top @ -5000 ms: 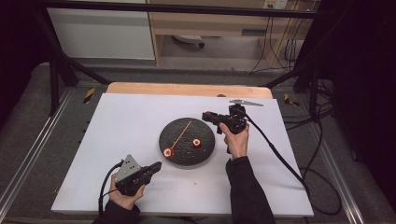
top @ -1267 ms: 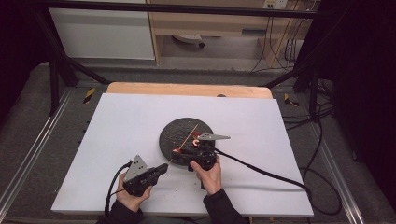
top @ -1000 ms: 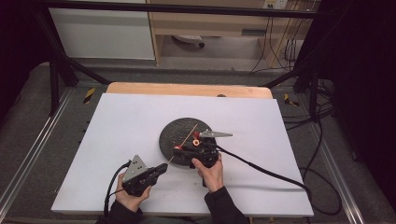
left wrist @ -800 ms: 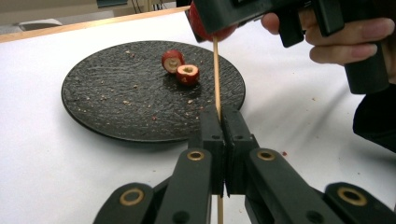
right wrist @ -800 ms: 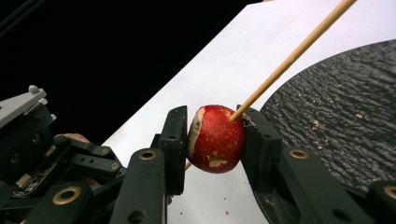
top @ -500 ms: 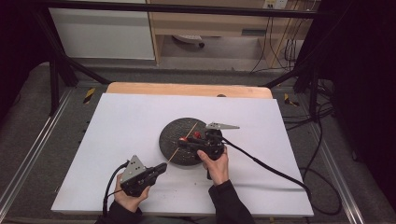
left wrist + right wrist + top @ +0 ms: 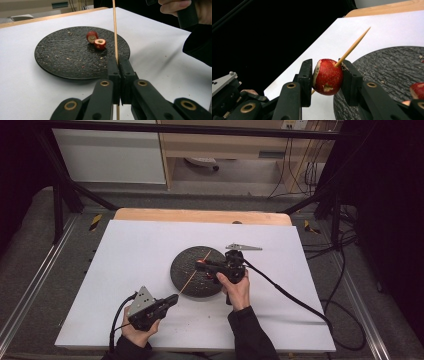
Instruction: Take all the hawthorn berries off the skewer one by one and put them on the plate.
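the step in hand looks like threading fruit onto a stick. low in the left of the high view, the left gripper [image 7: 171,299] has its jaws pressed together on the butt of a thin wooden skewer [image 7: 192,276], which runs up and to the right across the dark round plate [image 7: 181,279] at the centre of the frame. in the left gripper view the skewer [image 7: 115,30] rises straight up the middle of the picture from between the closed black jaws.

just right of centre in the high view, the right gripper [image 7: 201,265] is clamped on a red fruit piece [image 7: 201,265] above the plate. the right gripper view puts that piece [image 7: 327,76] dead centre, squeezed between the two pads, with the pointed skewer end [image 7: 353,46] sticking out past it toward the upper right. so the point seems to be through already, or at least hard against the far side; i can't tell how deep it sits.

two more cut pieces [image 7: 96,40] wait on the plate, just above centre in the left gripper view, touching each other.

next move, as i read it: slide the clamped piece further down the stick, keeping it in line with the skewer so the thin wood doesn't bend or split the flesh, while the left side holds steady. then let go and fetch one of the pieces off the plate.
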### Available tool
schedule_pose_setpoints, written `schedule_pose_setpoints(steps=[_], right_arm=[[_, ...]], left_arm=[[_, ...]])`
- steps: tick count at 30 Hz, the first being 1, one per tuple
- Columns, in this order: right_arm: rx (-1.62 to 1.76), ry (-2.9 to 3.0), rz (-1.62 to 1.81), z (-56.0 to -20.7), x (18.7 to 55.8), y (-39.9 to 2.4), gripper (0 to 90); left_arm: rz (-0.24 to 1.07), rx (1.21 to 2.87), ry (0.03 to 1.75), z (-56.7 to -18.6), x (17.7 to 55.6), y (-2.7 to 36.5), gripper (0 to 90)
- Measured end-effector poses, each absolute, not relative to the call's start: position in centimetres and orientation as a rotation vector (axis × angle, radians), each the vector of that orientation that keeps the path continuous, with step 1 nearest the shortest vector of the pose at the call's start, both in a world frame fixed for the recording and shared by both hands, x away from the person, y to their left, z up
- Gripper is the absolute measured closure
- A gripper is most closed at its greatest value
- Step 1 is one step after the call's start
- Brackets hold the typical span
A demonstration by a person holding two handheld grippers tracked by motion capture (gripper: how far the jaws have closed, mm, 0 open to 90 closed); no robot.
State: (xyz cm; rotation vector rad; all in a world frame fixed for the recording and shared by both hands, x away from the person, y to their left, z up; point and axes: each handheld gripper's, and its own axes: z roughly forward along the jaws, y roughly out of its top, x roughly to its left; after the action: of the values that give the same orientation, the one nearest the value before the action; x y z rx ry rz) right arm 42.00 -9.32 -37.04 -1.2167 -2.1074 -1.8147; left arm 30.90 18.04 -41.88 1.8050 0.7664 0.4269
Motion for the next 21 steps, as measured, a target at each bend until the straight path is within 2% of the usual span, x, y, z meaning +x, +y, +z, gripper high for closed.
schedule_pose_setpoints(steps=[21], right_arm=[[-1.331, -2.113, -1.89, -34.4, 43.7, -11.9, 66.7]], left_arm=[[0.442, 1.819, 0.756, -42.0, 30.7, 18.2, 88.6]])
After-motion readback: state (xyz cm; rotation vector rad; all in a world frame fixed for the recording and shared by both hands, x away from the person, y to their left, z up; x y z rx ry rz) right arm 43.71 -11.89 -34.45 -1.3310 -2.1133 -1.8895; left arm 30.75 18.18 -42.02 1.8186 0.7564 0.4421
